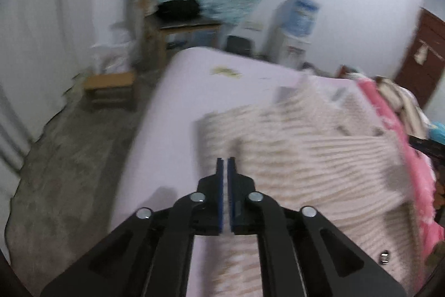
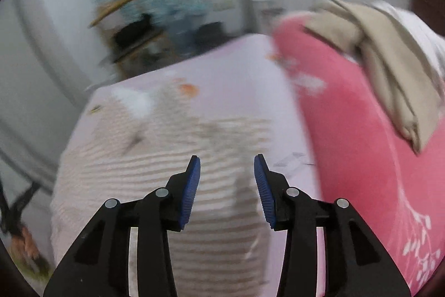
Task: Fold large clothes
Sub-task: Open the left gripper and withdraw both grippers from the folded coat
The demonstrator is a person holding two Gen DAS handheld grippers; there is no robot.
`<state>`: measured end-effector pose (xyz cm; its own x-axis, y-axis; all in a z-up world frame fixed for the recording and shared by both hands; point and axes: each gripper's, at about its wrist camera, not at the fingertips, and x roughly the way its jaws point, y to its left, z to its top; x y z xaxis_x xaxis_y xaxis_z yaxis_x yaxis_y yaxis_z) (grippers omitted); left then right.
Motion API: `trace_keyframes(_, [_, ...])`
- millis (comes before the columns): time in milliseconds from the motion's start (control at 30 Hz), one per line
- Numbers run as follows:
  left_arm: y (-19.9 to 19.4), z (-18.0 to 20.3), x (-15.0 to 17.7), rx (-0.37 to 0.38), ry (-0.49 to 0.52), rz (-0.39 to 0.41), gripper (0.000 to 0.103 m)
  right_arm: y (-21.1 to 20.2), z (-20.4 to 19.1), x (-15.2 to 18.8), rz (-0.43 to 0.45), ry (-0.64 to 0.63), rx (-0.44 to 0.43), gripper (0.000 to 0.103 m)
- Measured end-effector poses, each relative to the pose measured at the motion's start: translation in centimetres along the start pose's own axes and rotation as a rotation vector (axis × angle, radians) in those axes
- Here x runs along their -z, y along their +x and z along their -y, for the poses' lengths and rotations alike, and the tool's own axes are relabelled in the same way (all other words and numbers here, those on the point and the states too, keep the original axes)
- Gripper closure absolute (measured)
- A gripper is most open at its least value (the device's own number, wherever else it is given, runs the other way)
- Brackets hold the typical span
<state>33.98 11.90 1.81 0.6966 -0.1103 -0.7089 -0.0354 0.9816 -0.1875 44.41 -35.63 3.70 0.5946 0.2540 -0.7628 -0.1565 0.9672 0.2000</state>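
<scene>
I'm looking at the left gripper (image 1: 225, 158) first: jaws pinched nearly together, thin gap between the pads, and I can't tell whether any knit is caught in there. The sweater (image 1: 306, 157) is lying just ahead and right of those jaws on the bed (image 1: 167, 107). The right gripper (image 2: 227, 157) is hovering with jaws wide apart, ribbed fabric directly beneath and beyond them. Both views are blurring, so I'm guessing we're mid-move. I'd pick a hem or sleeve edge, close fully, lift low. The pink blanket (image 2: 347, 130) is sitting right of the right jaws; avoid snagging it.
</scene>
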Motion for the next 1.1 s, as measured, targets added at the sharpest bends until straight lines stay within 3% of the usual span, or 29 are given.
trace_keyframes(67, [1.5,2.1,-0.7,0.077,0.029,-0.060,0.085,0.9,-3.9,0.5,-0.044,-0.101,-0.080,0.063])
trace_keyframes(133, [3.4,3.6,-0.8,0.128,0.033,-0.114,0.083,2.6,-7.5,1.3,-0.101,-0.191,-0.123,0.063])
trace_keyframes(233, [7.3,4.6,-0.3,0.010,0.061,-0.182,0.083,6.5,-10.5,2.7,-0.193,-0.248,-0.096,0.066])
trace_keyframes(300, [7.9,3.8,0.1,0.021,0.040,-0.160,0.081,8.8,-10.7,3.2,-0.225,-0.251,-0.022,0.070])
trace_keyframes(367, [7.5,3.7,0.0,0.015,0.043,-0.166,0.080,8.9,-10.0,2.9,-0.202,-0.215,-0.043,0.073])
trace_keyframes(500, [5.3,3.7,-0.3,-0.066,0.087,-0.124,0.078,6.4,-7.9,2.2,-0.161,-0.147,0.038,0.067])
trace_keyframes(567, [3.4,3.9,-0.1,-0.021,0.099,-0.103,0.074,4.0,-6.9,2.5,-0.121,-0.139,0.079,0.059])
trace_keyframes(667, [1.9,4.7,0.6,0.027,0.132,-0.102,0.057,1.4,-6.0,4.4,-0.108,-0.137,0.064,0.049])
trace_keyframes(800, [3.9,5.2,3.9,-0.003,0.194,-0.214,0.047,3.3,-5.8,8.2,-0.197,-0.191,0.120,0.043])
trace_keyframes(867, [3.7,6.1,4.3,-0.038,0.242,-0.174,0.047,3.6,-6.4,8.7,-0.170,-0.213,0.161,0.043])
trace_keyframes(933, [2.8,6.4,3.8,-0.046,0.225,-0.170,0.047,2.4,-6.9,8.5,-0.166,-0.184,0.193,0.043])
trace_keyframes(1000, [1.2,6.7,3.5,-0.021,0.215,-0.144,0.046,0.1,-7.8,8.4,-0.118,-0.150,0.151,0.042])
trace_keyframes(1100, [-1.3,7.3,4.2,-0.015,0.235,-0.126,0.038,-2.6,-9.1,9.6,-0.072,-0.148,0.145,0.033])
